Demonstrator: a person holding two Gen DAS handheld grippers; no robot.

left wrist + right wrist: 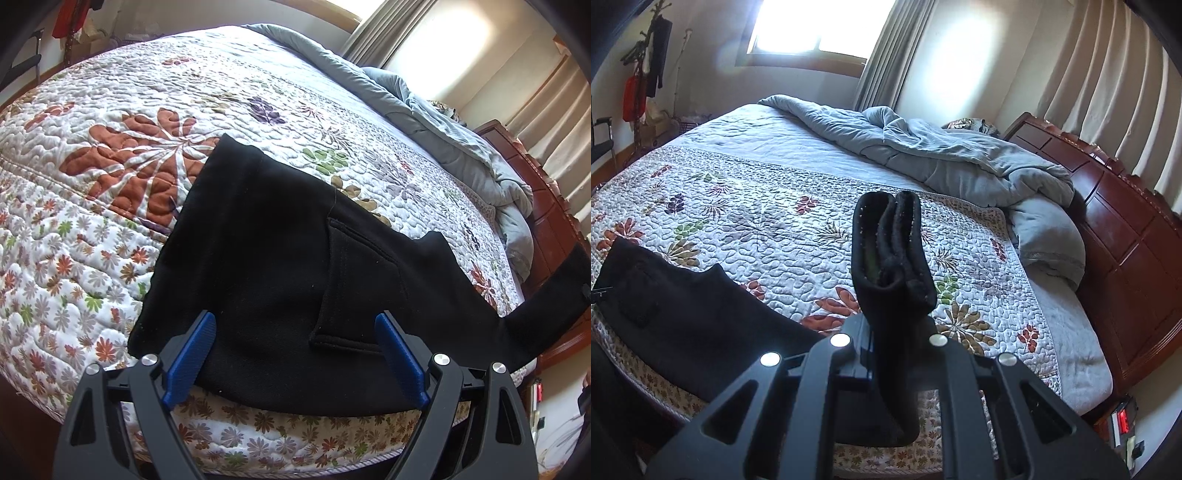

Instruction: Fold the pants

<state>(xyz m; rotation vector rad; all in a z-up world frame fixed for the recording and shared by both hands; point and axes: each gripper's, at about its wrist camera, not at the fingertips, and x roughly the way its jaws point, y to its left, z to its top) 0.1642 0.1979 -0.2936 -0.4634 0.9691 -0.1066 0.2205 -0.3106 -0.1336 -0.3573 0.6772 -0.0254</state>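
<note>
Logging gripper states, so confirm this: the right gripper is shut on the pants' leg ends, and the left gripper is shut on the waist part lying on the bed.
Wrong on the left gripper: the left wrist view shows it open, its blue pads apart over the pants on the bed. The right gripper is indeed shut on the leg ends.

Pants [266,258] matt black fleecy cloth with lint specks, quilt [110,155] puckered stitched floral cotton, duvet [960,162] soft grey matt cloth, headboard [1126,236] glossy reddish wood, left gripper [295,354] pads ribbed blue plastic, matt black arms, shiny metal pins.
</note>
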